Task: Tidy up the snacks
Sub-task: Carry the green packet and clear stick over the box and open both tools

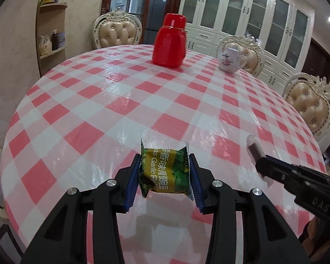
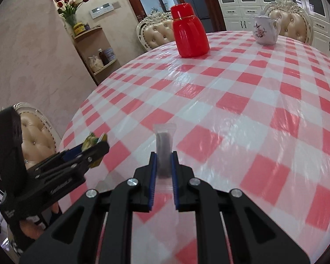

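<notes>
The left tool (image 1: 165,171) is clamped on a green snack packet (image 1: 164,171), held above the near edge of the checked surface (image 1: 121,101). The right tool (image 2: 164,171) is clamped on a clear-wrapped dark snack stick (image 2: 164,145), also above the near edge. A red flask (image 1: 169,41) and white teapot (image 1: 230,59) are set toward the far edge.

Glossy plastic tablecloth (image 1: 165,101), shiny foil snack pkt (image 1: 165,171), glossy red flask (image 1: 169,41)

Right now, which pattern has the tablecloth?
Red-and-white checks on the tablecloth; left wrist view shows it best.
</notes>
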`<state>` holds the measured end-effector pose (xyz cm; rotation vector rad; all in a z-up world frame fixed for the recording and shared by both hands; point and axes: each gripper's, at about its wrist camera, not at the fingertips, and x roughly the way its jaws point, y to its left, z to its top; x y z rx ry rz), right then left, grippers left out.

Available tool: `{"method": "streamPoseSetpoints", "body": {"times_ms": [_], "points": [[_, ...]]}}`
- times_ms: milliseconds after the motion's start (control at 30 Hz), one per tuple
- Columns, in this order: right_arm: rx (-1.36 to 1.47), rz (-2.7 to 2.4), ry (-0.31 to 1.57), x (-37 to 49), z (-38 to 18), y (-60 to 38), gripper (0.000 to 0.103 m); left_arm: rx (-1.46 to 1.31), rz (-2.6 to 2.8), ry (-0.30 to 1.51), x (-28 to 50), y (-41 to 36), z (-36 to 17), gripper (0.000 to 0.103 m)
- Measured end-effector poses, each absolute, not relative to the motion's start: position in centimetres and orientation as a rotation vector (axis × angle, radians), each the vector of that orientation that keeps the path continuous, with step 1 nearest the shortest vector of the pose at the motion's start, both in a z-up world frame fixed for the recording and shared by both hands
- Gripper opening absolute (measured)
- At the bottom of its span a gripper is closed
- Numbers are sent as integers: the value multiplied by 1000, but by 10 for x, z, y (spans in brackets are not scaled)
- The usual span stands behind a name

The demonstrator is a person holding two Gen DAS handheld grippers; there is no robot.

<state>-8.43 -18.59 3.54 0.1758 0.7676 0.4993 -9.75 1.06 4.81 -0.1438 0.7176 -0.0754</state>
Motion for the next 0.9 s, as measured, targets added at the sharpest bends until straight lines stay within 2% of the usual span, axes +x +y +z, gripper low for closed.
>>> {"method": "streamPoseSetpoints", "body": {"times_ms": [900], "points": [[40, 364, 690, -220, 35, -297, 13, 108, -332, 710, -173, -135, 42, 40]]}}
